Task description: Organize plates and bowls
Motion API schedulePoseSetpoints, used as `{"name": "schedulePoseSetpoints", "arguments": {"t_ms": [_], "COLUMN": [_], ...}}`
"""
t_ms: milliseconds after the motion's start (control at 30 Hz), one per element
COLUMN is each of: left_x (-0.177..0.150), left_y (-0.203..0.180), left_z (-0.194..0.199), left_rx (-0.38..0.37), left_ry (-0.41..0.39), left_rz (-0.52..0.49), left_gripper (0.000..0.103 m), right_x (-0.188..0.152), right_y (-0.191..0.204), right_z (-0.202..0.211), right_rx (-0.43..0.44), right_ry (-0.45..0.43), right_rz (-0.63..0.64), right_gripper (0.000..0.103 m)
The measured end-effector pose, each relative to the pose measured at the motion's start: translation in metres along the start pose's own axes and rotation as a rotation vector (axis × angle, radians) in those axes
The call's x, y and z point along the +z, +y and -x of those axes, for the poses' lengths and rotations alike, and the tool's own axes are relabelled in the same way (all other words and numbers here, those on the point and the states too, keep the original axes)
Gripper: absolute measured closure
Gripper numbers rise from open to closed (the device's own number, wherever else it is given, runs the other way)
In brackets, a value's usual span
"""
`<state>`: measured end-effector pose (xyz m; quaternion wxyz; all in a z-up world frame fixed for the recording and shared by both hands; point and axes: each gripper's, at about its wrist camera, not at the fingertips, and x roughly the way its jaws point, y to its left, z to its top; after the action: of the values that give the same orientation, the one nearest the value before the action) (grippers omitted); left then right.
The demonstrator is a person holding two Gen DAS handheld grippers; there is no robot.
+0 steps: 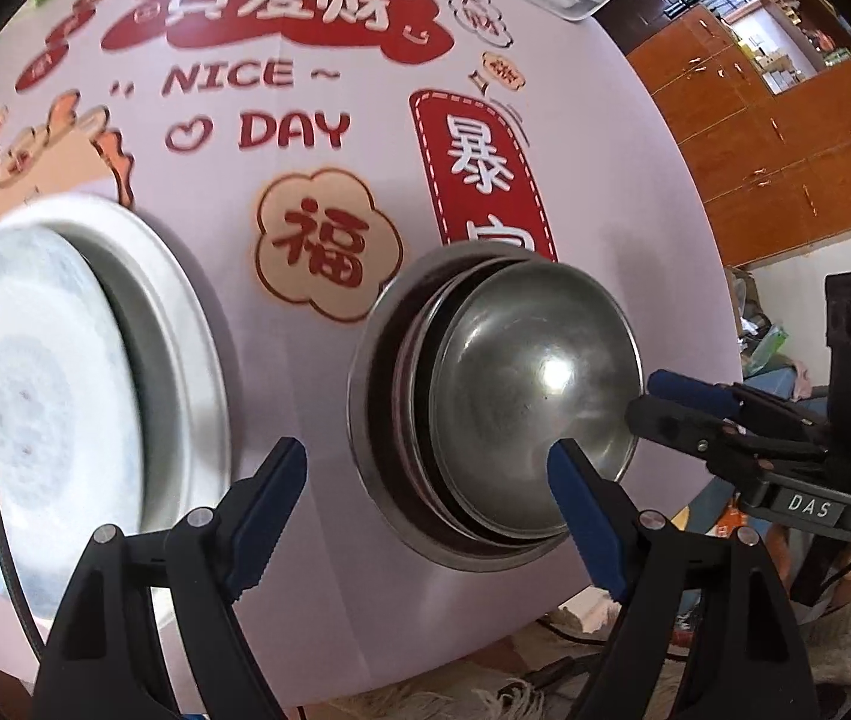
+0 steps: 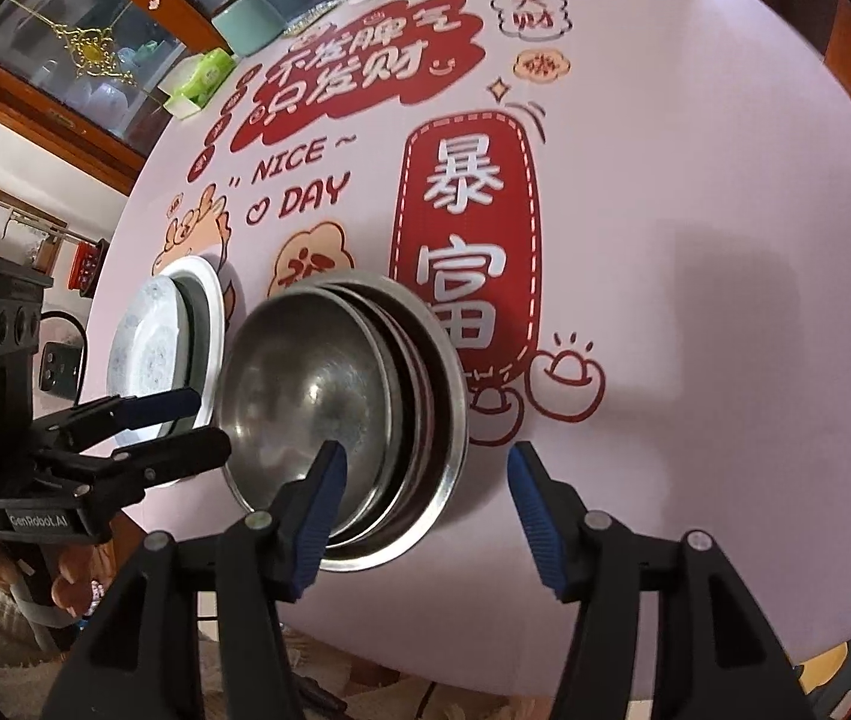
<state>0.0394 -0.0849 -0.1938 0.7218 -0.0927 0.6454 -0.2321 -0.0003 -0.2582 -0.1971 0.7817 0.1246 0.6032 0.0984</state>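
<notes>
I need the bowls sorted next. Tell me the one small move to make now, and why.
Probably draw both grippers back a little. The steel bowls already sit nested on the table, beside the stacked plates. The left gripper and right gripper are open and hold nothing, so no bowl looks left to place.

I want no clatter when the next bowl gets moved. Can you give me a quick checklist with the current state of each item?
1. Left gripper jaws open: ok.
2. Right gripper jaws open: ok.
3. Steel bowls nested in one stack: ok.
4. Top bowl sits level in the stack: not ok, it looks tilted.
5. Plates stacked apart from the bowls: ok.
6. Either gripper touching the bowl rim: cannot tell.
</notes>
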Motion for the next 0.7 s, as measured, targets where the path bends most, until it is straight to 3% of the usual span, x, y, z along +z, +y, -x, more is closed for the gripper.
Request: {"name": "schedulePoseSetpoints", "arguments": {"t_ms": [467, 700], "left_x": [0.005, 0.008], "left_y": [0.009, 0.009], "left_z": [-0.014, -0.018], "left_rx": [-0.074, -0.105], "left_ry": [0.035, 0.057], "left_rz": [0.063, 0.08], "left_gripper": [0.025, 0.044], "right_x": [0.005, 0.007], "right_y": [-0.017, -0.013], "right_z": [-0.016, -0.019], "right_rx": [0.095, 0.123], "right_ry": [0.057, 0.062], "right_rz": [-0.062, -0.037], "right_gripper": [0.047, 0.051]}}
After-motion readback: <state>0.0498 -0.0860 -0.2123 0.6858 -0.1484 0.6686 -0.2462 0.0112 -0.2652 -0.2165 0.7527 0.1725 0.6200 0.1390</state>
